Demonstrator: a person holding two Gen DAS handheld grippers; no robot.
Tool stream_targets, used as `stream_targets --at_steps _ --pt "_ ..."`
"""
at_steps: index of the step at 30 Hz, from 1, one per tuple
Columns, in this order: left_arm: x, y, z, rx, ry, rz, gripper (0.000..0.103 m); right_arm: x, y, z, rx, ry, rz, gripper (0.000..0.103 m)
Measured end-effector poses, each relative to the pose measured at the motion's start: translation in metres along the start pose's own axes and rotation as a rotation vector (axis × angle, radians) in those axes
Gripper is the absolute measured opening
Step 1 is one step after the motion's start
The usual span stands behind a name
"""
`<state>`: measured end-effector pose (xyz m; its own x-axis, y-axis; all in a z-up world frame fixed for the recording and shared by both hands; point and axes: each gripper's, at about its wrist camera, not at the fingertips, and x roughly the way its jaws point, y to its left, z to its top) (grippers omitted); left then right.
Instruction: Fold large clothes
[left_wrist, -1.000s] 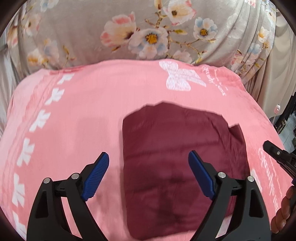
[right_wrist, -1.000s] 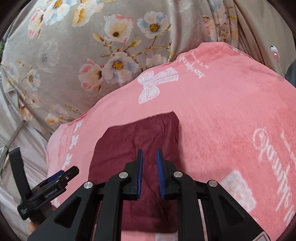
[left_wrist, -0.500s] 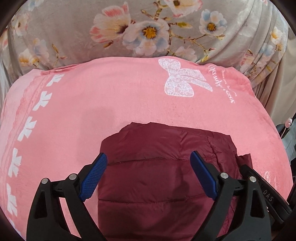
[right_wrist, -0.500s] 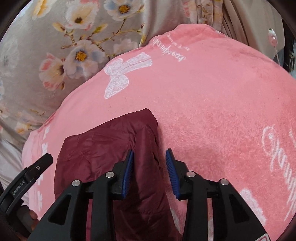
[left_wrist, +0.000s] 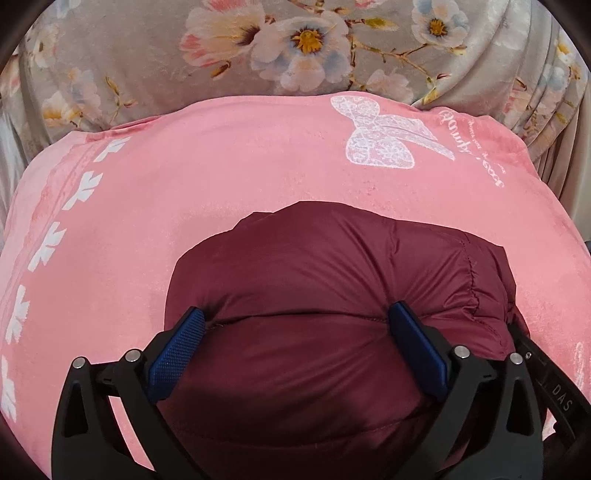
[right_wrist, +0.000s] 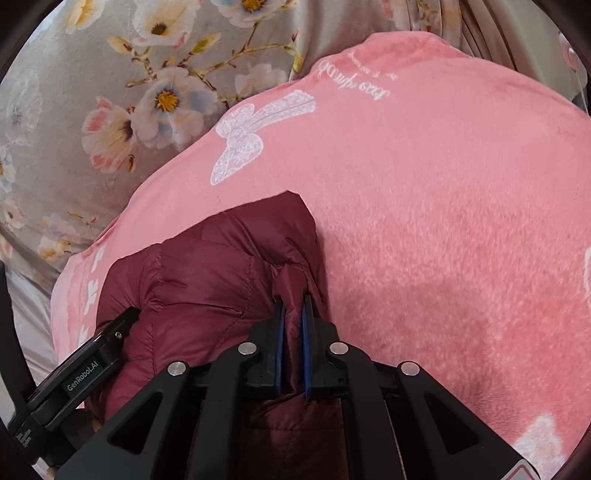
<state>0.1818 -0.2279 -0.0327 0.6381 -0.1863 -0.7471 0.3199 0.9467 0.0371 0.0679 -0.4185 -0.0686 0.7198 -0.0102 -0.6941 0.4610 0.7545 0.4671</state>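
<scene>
Right gripper (right_wrist: 293, 317): clamped on a raised ridge of the maroon puffer jacket (right_wrist: 207, 280) at the bundle's right edge; its blue pads (right_wrist: 279, 343) are nearly together, with a pinch of shiny fabric standing between them.
Left gripper (left_wrist: 295, 321): spread wide, both blue pads (left_wrist: 175, 350) pressed down into the padded top of the jacket along a stitched seam, one at the bundle's left edge and the other further right on the seam; nothing is pinched between them.
Jacket position: a folded, puffy bundle lying on the pink blanket (left_wrist: 221, 177), close under both grippers, quilted seams showing; its far corner points toward the white bow print (left_wrist: 384, 140).
Jacket shape: bulging between the left pads, creased where the right gripper holds it; how many layers are folded under probably cannot be judged from these views.
Grippers' relation: the right gripper's black body shows at the lower right edge of the left wrist view, and the left gripper's body, marked GenRobot.AI, sits beside the bundle's left side in the right wrist view.
Blanket: pink plush with white leaf motifs (left_wrist: 48, 240) along its left border and white script lettering (right_wrist: 354, 79).
Beyond: grey floral fabric (left_wrist: 295, 48) behind the blanket, draped in folds.
</scene>
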Motion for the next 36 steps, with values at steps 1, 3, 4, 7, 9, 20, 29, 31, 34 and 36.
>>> stream_targets --at_steps 1,3,4,7,9,20,29,31,34,36 --pt "0.001 -0.001 -0.001 0.003 -0.007 0.005 0.098 0.002 -0.001 -0.002 0.001 0.000 0.003 0.004" --pt "0.003 -0.003 -0.004 0.009 -0.021 0.014 0.098 0.003 -0.002 -0.005 -0.001 -0.005 0.004 0.004" --pt "0.004 -0.004 -0.004 0.012 -0.028 0.018 0.098 0.003 -0.002 -0.006 -0.004 -0.008 0.003 0.004" --pt "0.006 -0.006 -0.007 0.018 -0.045 0.027 0.098 0.004 0.001 -0.010 -0.024 -0.025 -0.017 0.004" --pt "0.007 -0.006 -0.008 0.020 -0.052 0.030 0.098 0.005 0.003 -0.011 -0.034 -0.032 -0.026 0.004" --pt "-0.006 0.020 -0.008 -0.043 -0.016 -0.072 0.098 -0.011 -0.011 -0.011 0.035 -0.002 0.059 0.021" --pt "-0.009 0.120 -0.030 -0.359 0.180 -0.311 0.098 -0.035 -0.023 -0.026 0.060 0.073 0.130 0.065" --pt "0.003 0.129 -0.040 -0.449 0.232 -0.400 0.098 -0.033 -0.025 -0.027 0.063 0.088 0.156 0.065" --pt "0.011 0.129 -0.045 -0.478 0.241 -0.450 0.098 -0.027 -0.029 -0.029 0.080 0.104 0.208 0.065" --pt "0.013 0.122 -0.041 -0.436 0.240 -0.460 0.098 -0.021 -0.031 -0.028 0.081 0.113 0.246 0.065"
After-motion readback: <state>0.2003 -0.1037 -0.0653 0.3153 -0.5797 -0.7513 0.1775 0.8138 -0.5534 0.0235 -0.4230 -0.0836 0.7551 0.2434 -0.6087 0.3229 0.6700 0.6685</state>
